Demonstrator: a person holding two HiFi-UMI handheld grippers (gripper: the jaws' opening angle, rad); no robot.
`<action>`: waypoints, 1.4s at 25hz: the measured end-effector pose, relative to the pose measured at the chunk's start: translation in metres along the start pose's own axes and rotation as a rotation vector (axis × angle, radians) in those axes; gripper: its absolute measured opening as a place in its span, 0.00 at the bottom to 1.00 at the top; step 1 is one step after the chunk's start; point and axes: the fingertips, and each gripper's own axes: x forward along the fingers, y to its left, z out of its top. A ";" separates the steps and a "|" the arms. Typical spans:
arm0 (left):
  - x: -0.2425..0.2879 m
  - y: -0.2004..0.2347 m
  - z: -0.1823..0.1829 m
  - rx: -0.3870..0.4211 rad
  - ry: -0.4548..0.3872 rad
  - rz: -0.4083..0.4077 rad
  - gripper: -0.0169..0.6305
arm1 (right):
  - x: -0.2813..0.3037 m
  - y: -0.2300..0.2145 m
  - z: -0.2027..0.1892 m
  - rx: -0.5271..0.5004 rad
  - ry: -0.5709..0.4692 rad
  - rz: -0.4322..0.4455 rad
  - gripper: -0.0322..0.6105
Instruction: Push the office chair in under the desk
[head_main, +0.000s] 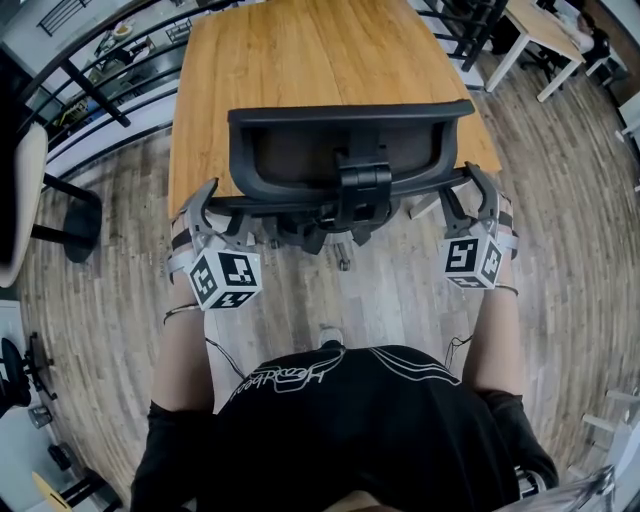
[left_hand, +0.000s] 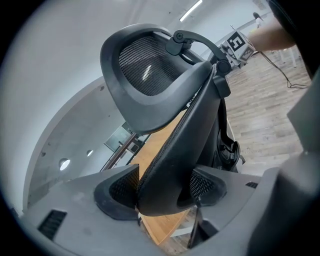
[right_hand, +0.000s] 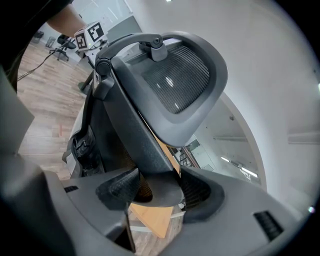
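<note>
A black shirt (head_main: 350, 420) fills the foreground of the head view. Beyond it, the office chair (head_main: 345, 150) is stood against the near edge of the desk (head_main: 300, 60). Its backrest (left_hand: 180, 150) is clamped at both side edges, by the left hand-held gripper (head_main: 215, 205) and the right hand-held gripper (head_main: 478, 190), jaws set wide. Much of the chair is hidden beneath the desk. The textured pads (left_hand: 120, 187) pressed on the frame are shown only in the gripper views, and most of the desktop only in the head view.

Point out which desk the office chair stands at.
The bare wooden desk straight ahead of the office chair; the other desk, at the top right, has white legs and stands well apart from it.
</note>
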 end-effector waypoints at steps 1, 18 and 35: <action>0.000 -0.001 0.000 -0.005 -0.009 -0.010 0.45 | 0.000 0.000 0.000 -0.001 0.001 0.001 0.46; -0.101 0.011 0.052 -0.372 -0.187 -0.030 0.50 | -0.068 -0.007 0.025 0.604 -0.210 0.132 0.50; -0.300 -0.189 0.237 -1.015 -0.539 -0.641 0.04 | -0.337 0.030 0.049 1.094 -0.557 0.806 0.15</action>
